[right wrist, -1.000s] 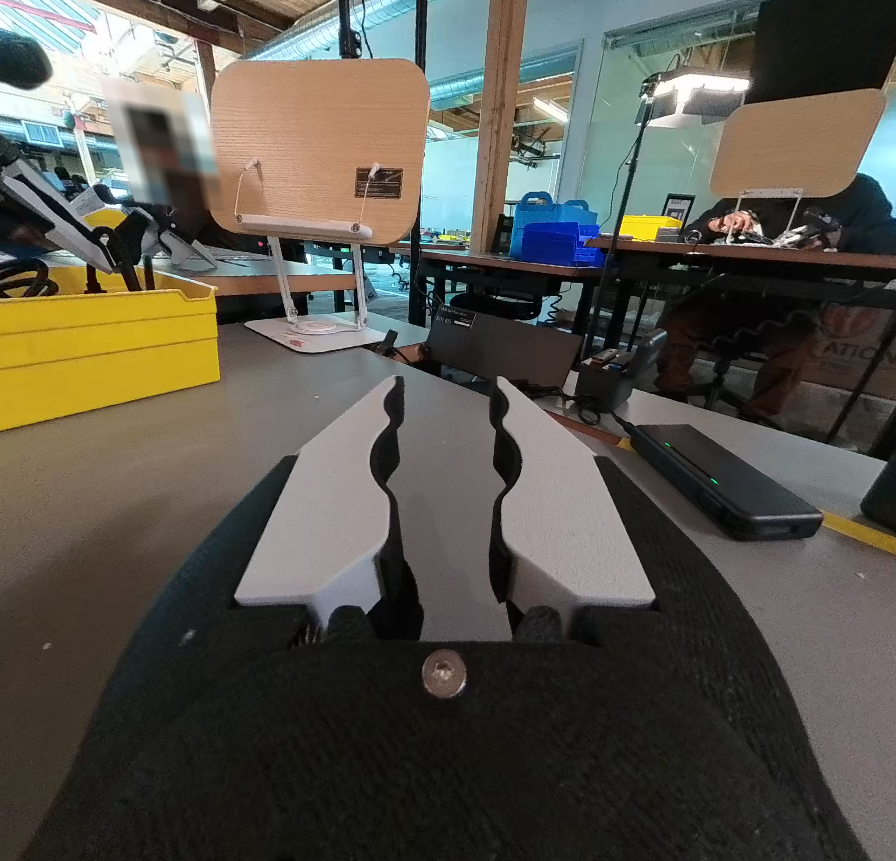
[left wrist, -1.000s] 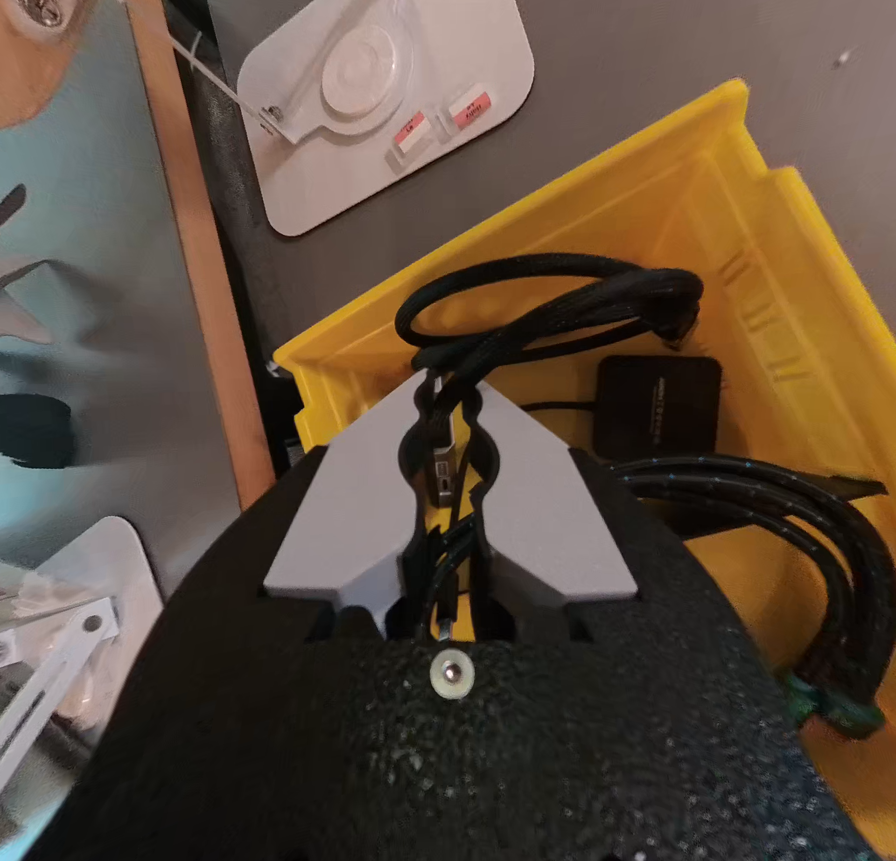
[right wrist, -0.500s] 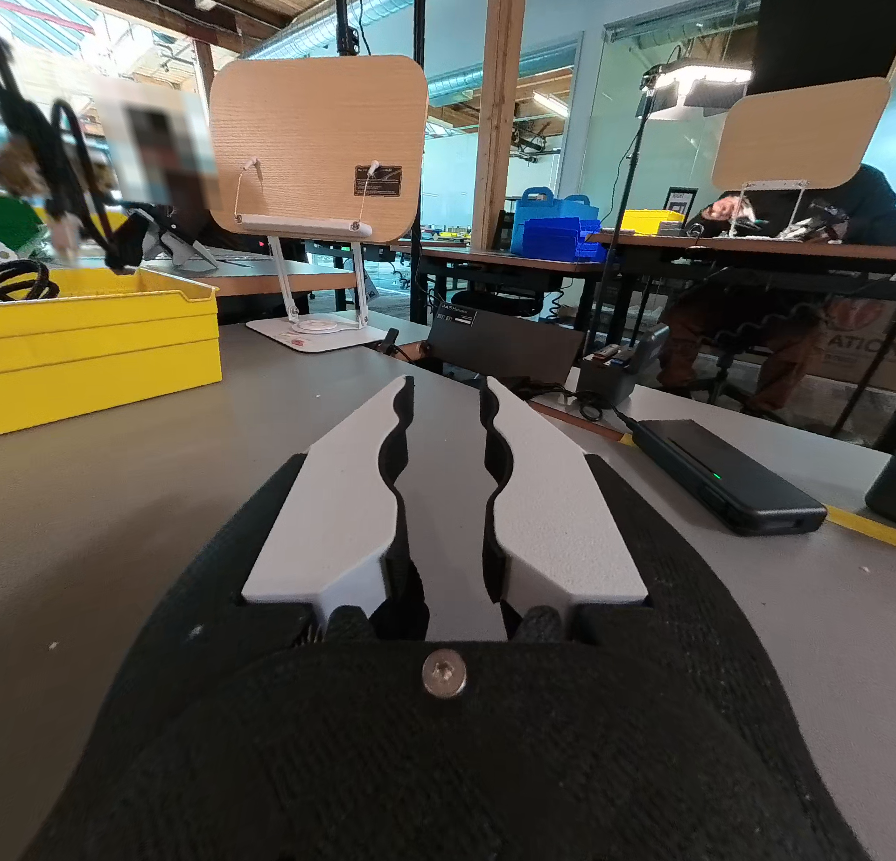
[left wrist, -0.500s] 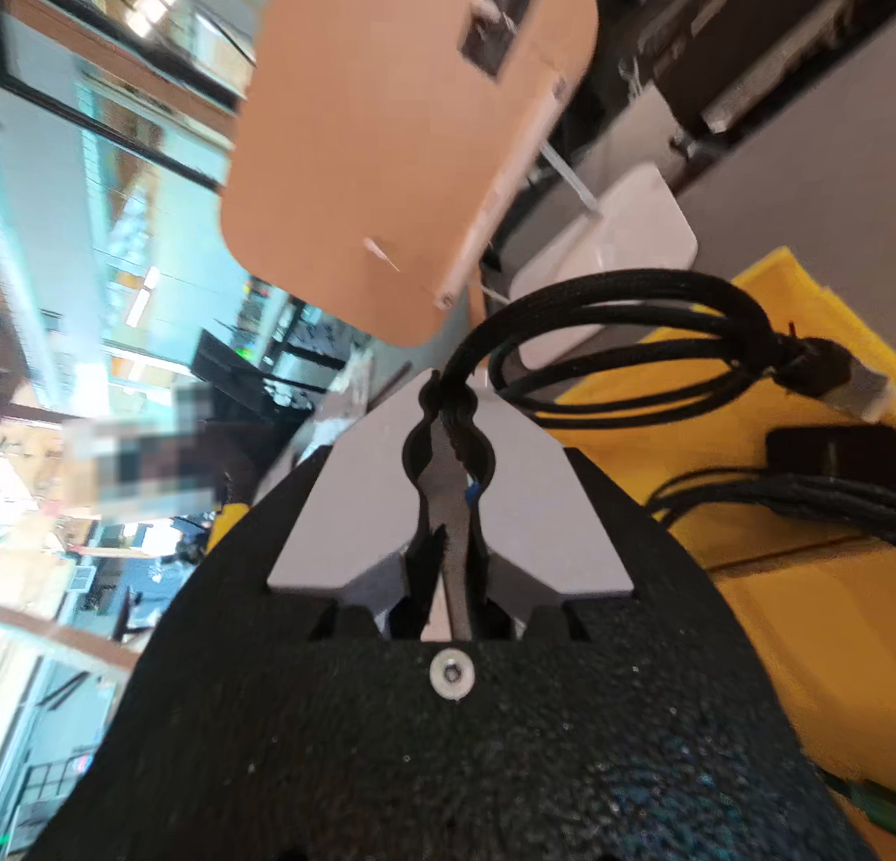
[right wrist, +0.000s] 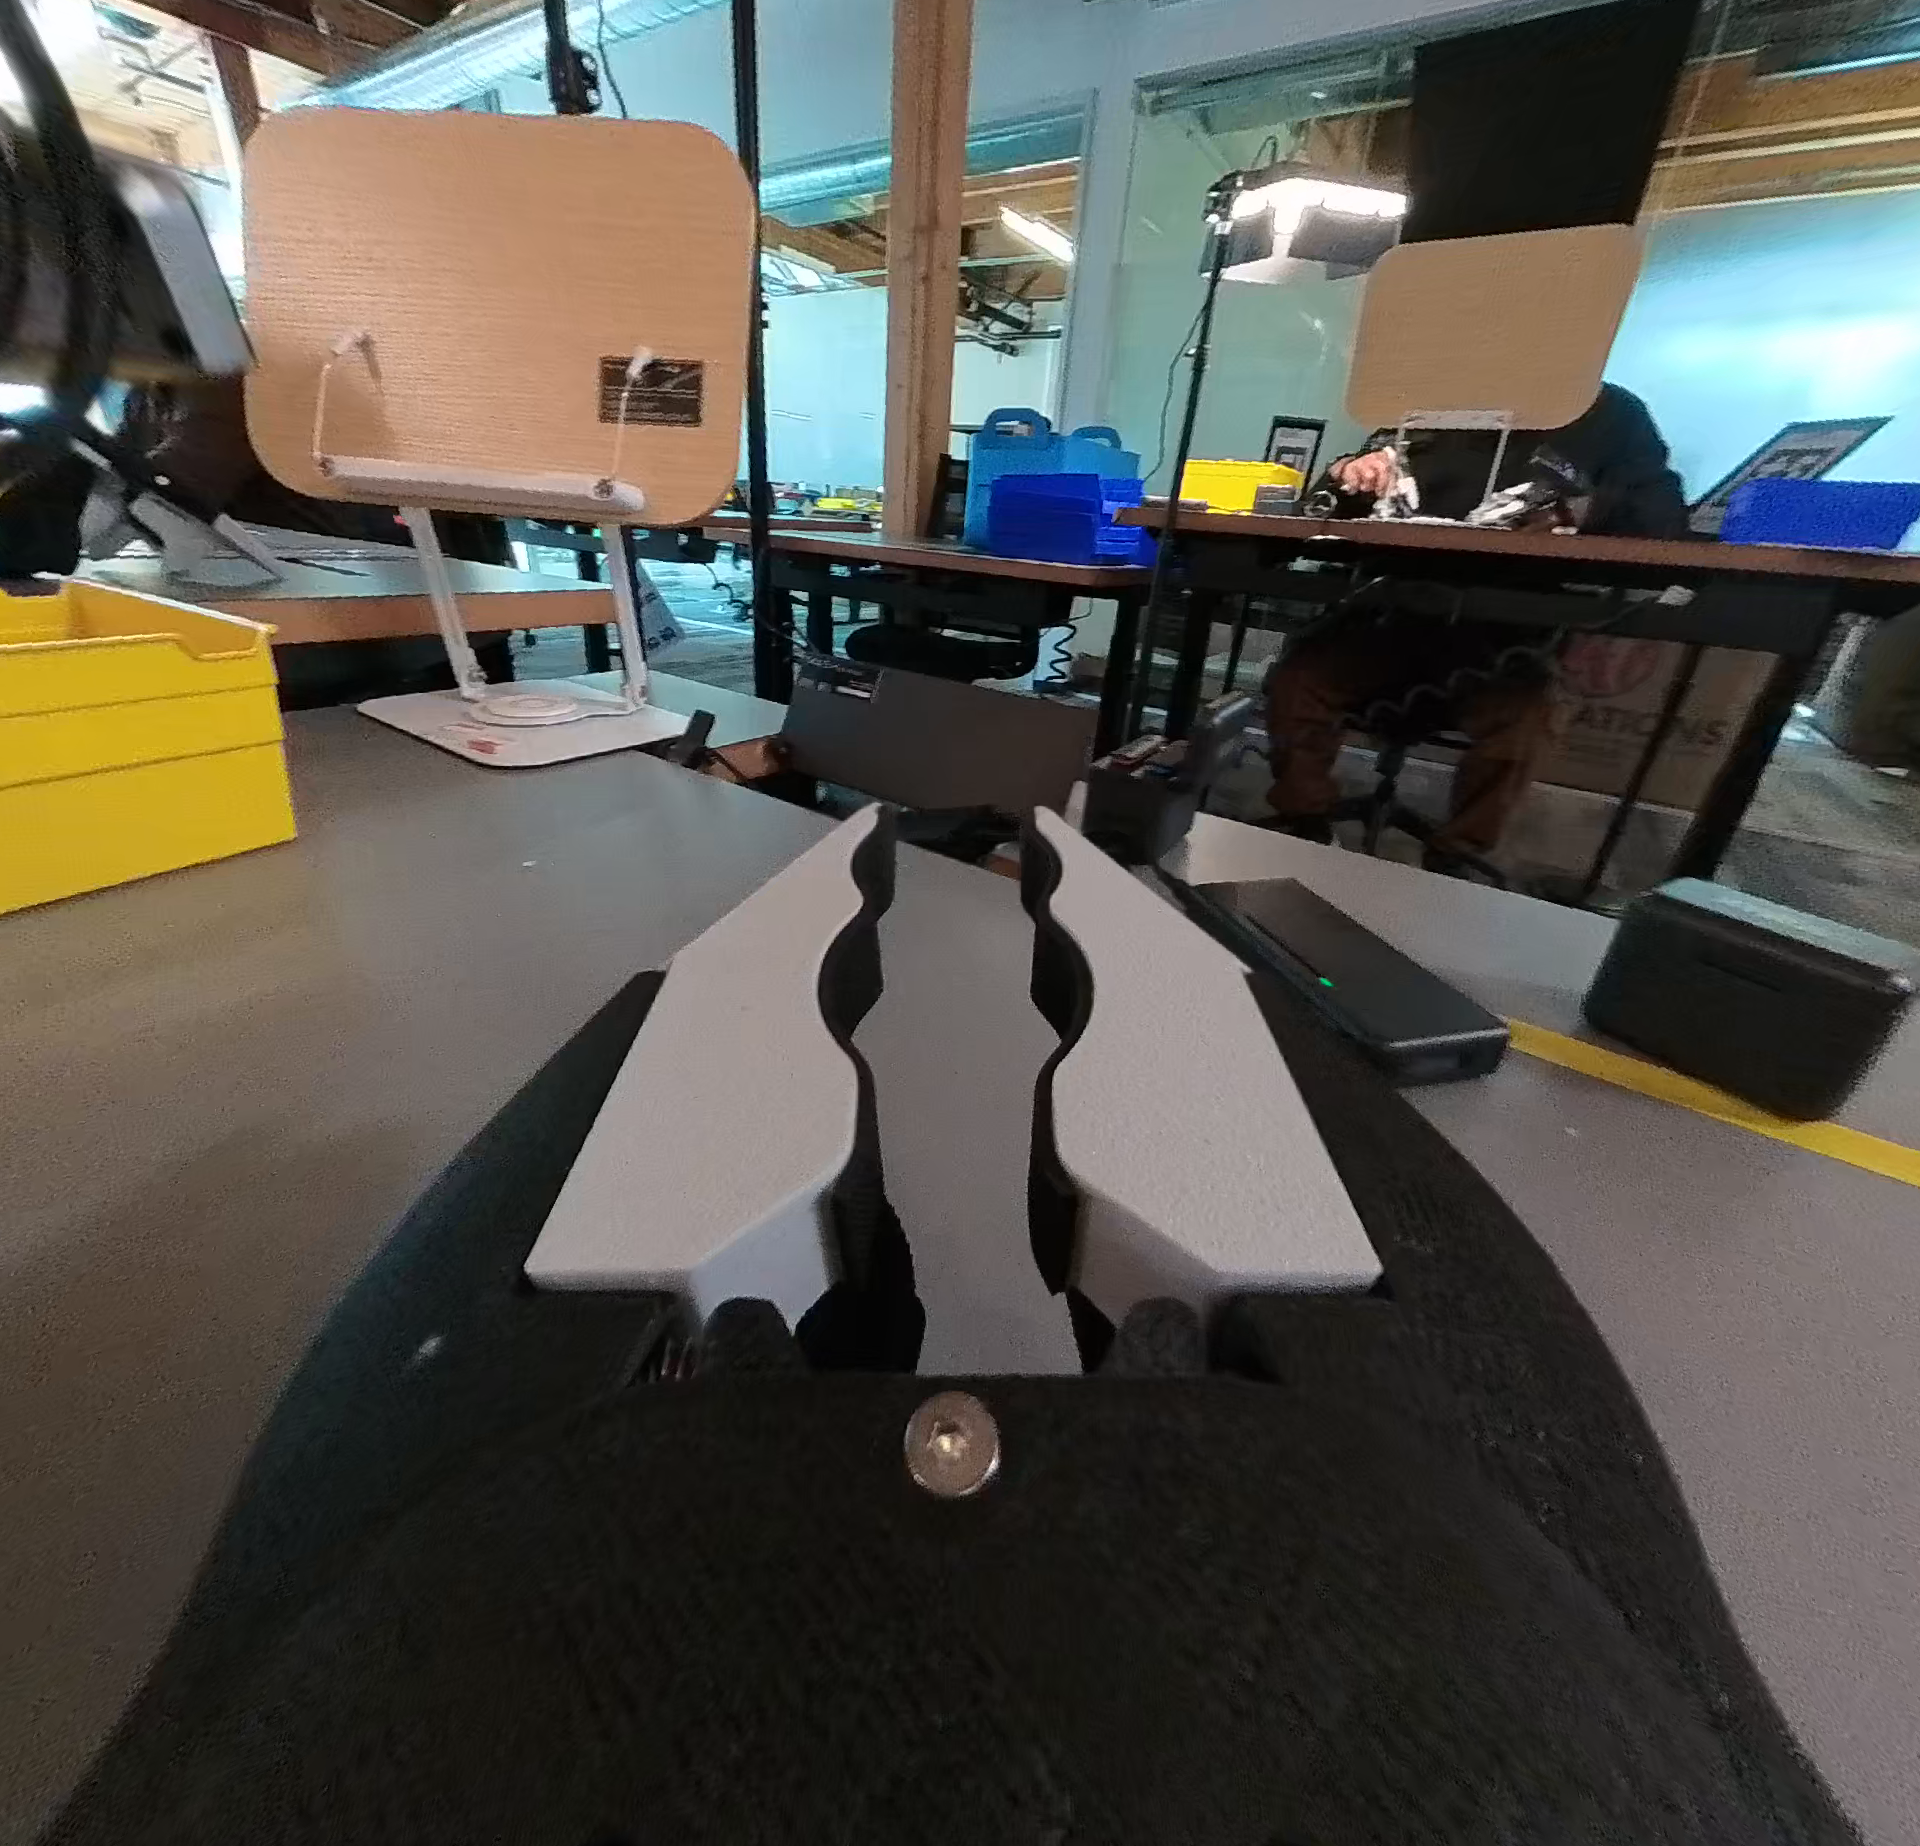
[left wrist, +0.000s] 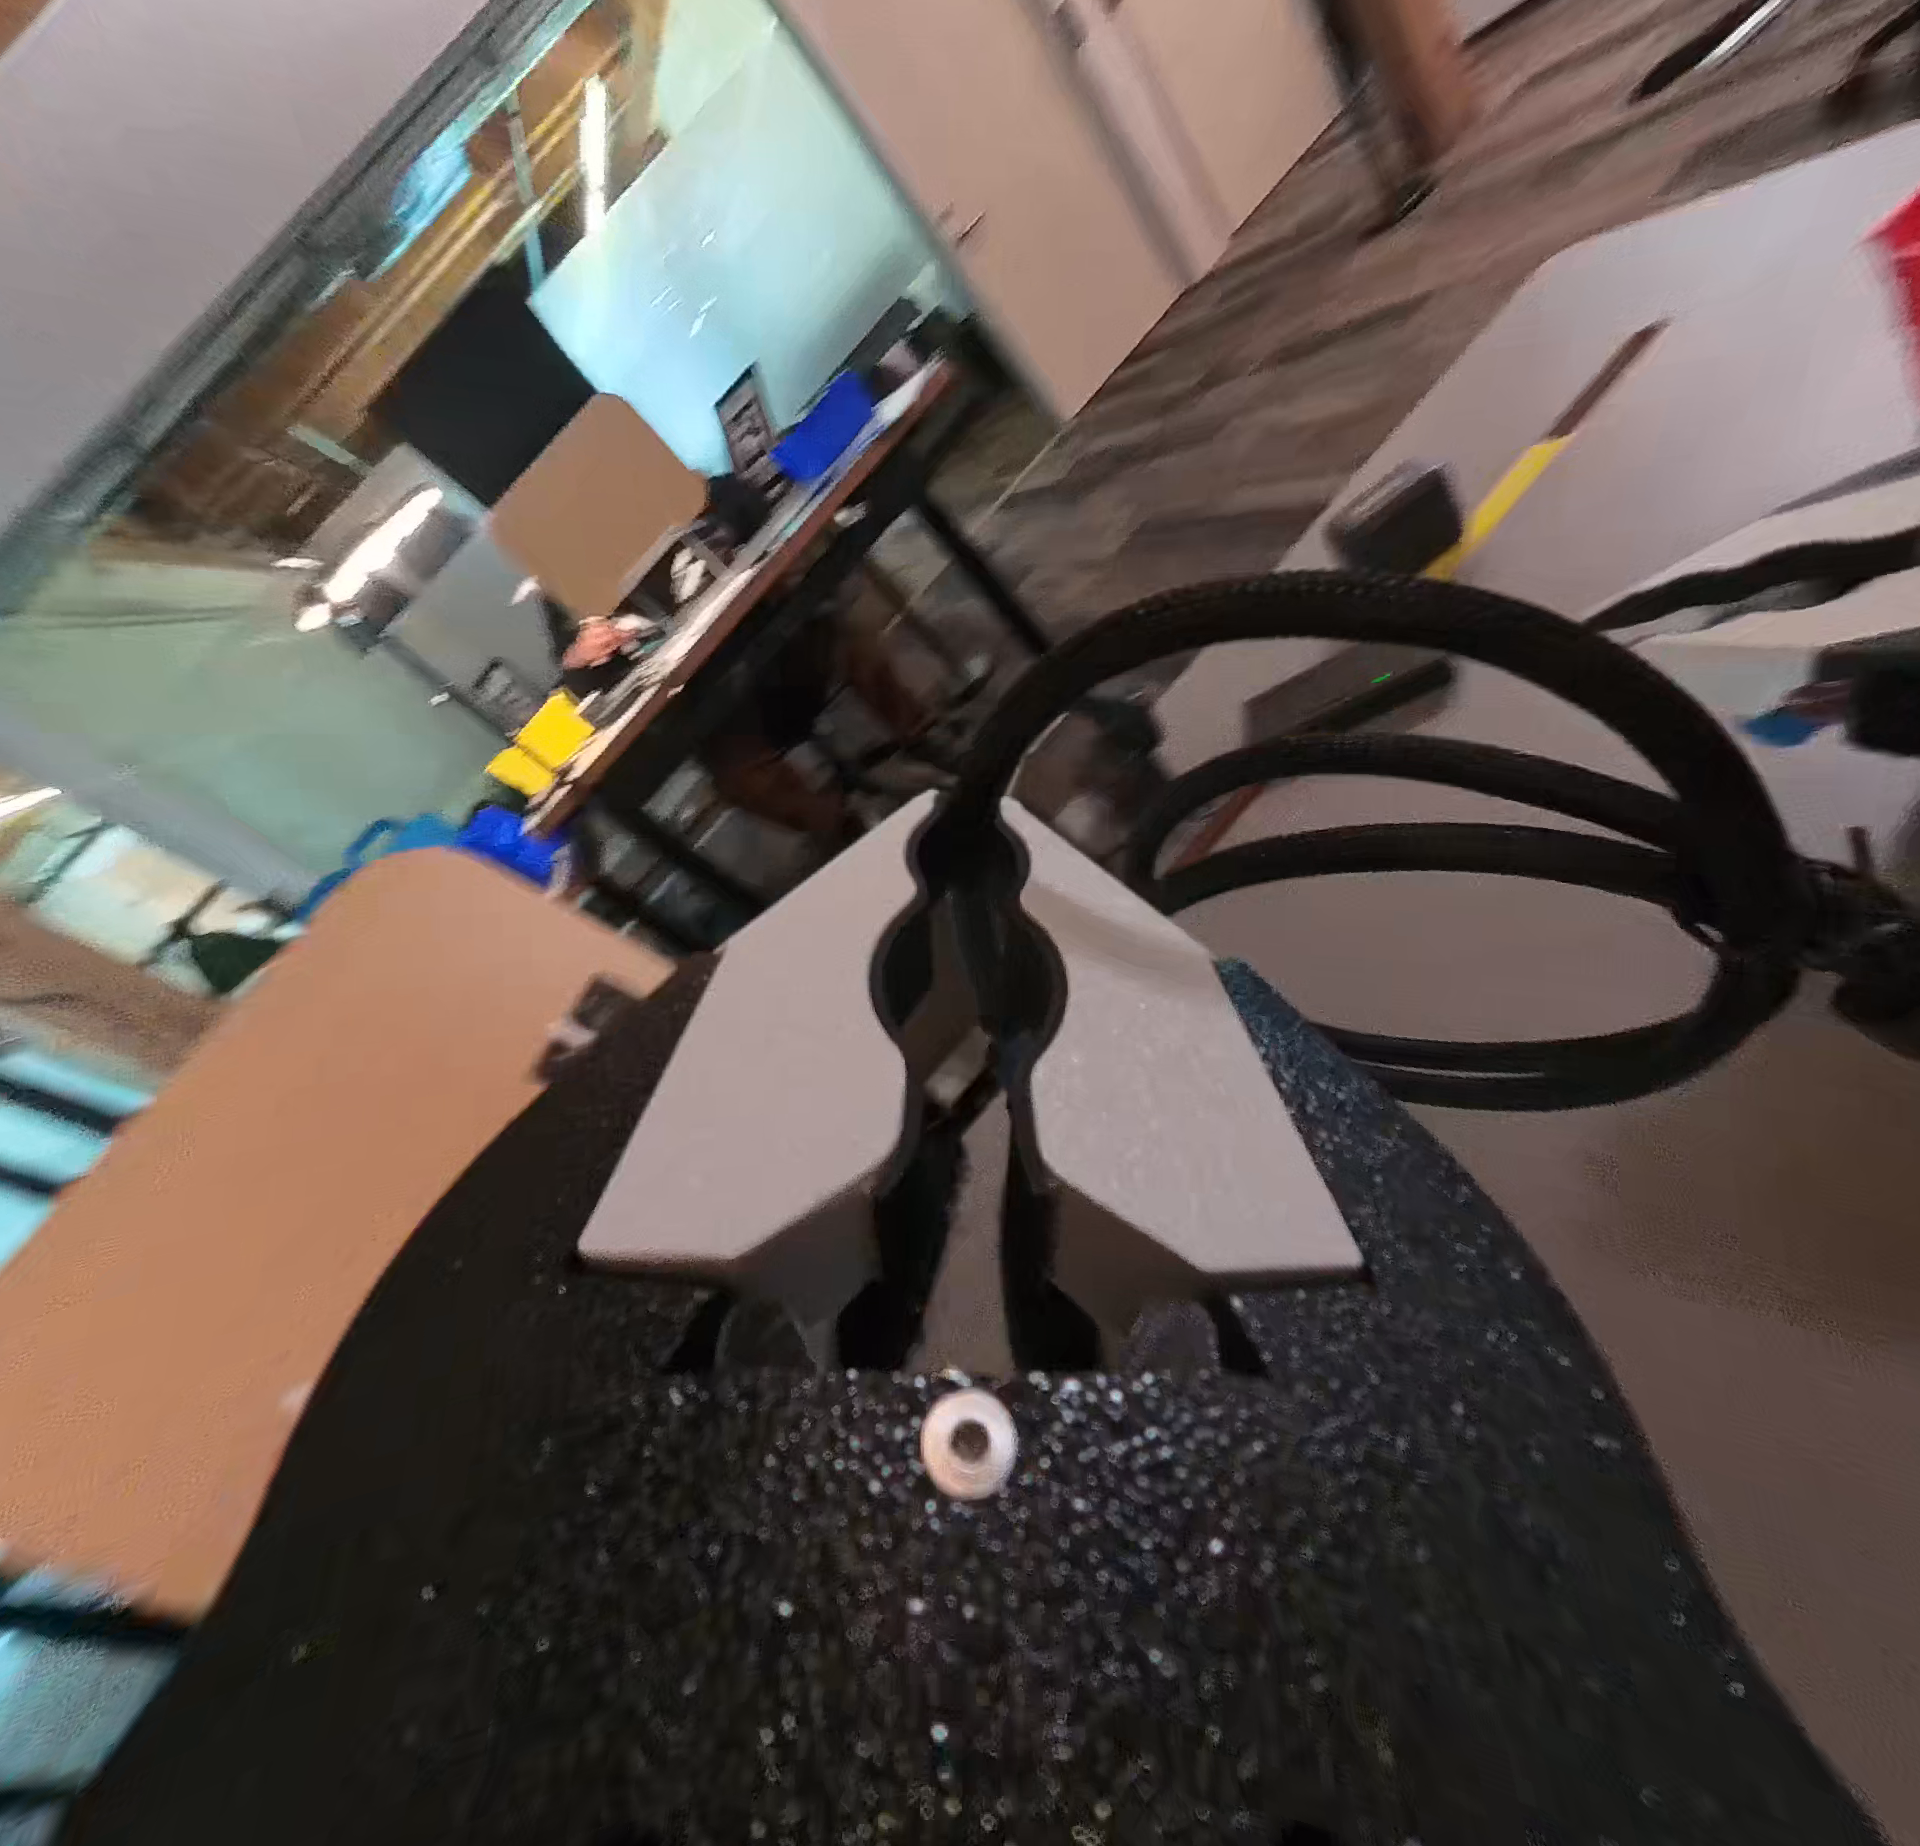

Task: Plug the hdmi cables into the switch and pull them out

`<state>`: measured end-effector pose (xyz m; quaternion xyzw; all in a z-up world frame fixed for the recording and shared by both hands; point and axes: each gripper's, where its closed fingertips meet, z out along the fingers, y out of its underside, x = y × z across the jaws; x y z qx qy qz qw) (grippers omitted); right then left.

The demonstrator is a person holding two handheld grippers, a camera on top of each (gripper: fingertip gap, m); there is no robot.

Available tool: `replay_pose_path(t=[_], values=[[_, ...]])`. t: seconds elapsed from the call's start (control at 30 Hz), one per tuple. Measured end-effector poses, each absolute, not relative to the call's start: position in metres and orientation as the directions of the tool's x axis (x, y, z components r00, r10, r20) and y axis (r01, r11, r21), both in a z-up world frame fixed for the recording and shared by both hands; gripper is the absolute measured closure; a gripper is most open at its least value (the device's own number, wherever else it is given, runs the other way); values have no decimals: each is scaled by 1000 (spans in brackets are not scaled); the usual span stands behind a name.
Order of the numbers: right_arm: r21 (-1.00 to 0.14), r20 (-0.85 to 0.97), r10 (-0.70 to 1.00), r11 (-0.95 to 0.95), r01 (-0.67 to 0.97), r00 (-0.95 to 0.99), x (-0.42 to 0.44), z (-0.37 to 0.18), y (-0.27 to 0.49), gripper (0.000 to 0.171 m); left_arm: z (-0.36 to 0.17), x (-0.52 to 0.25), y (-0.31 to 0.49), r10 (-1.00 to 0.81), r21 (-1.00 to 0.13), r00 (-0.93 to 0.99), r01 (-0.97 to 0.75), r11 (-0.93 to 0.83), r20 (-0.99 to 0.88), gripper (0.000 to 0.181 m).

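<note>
My left gripper (left wrist: 971, 832) is shut on a black braided HDMI cable (left wrist: 1455, 861). It holds the cable in the air, tilted. The cable's tied coil hangs to the right of the fingers, above the grey table (left wrist: 1662, 1277). My right gripper (right wrist: 956, 830) is open and empty, low over the grey table (right wrist: 416, 965), pointing at the far edge. The left gripper shows as a blur at the right wrist view's top left (right wrist: 104, 269). The switch shows in neither view.
A yellow bin (right wrist: 135, 736) stands at the left. A wooden board on a white stand (right wrist: 499, 310) is behind it. A flat black device with a green light (right wrist: 1351, 975) and a black box (right wrist: 1745, 996) lie at the right by a yellow tape line (right wrist: 1714, 1100). There is about 30 centimeters between the tips of the two grippers.
My left gripper has lifted the cable coil out of the yellow bin and swung it up and to the right. My right gripper's jaws have narrowed a little and stay open.
</note>
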<state>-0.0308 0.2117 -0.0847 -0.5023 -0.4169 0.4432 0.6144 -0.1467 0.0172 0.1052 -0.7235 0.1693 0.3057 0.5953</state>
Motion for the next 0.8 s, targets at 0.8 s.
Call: replay_pose_path(t=[0.8], values=[[-989,37,954,77,-125,297,-28,-86,228,150,-80,-98,101,17,-867,883,-456,-202,-468,176]])
